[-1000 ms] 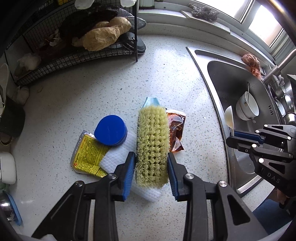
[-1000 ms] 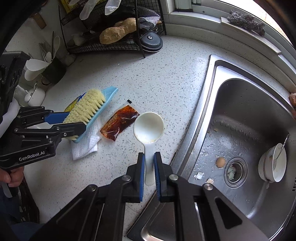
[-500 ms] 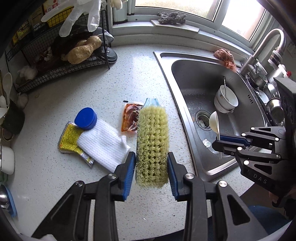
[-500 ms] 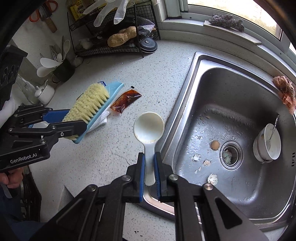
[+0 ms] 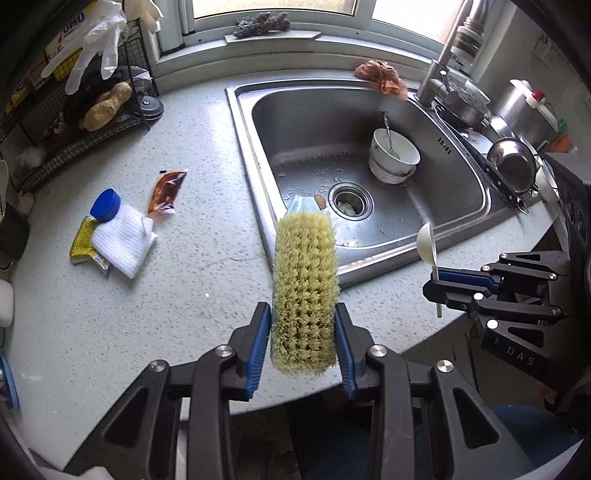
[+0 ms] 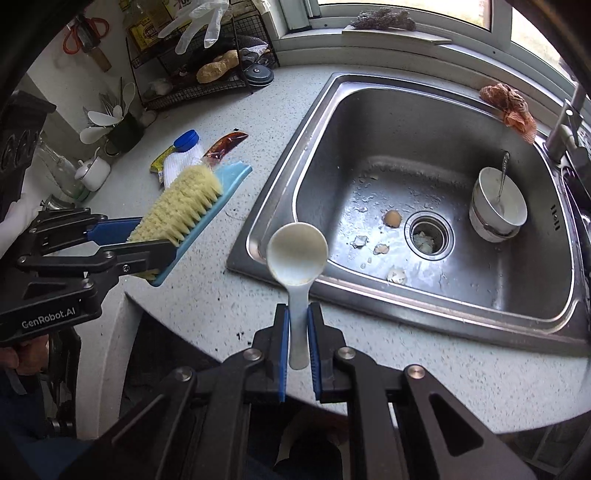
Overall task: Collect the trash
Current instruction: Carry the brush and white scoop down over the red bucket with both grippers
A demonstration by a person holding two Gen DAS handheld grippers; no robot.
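The left gripper (image 6: 155, 254) carries "GenRobot.AI", the right gripper (image 5: 439, 280) "DAS", and a box (image 5: 68, 27) "OMO"

My left hand-held gripper (image 5: 301, 343) is black, with angular cut-out arms, silver round screws and blue finger pads (image 5: 258, 345); its side reads "GenRobot.AI" in white. My right hand-held gripper (image 6: 297, 343) is built alike, lettered "DAS" on its housing. I wear dark blue trousers.
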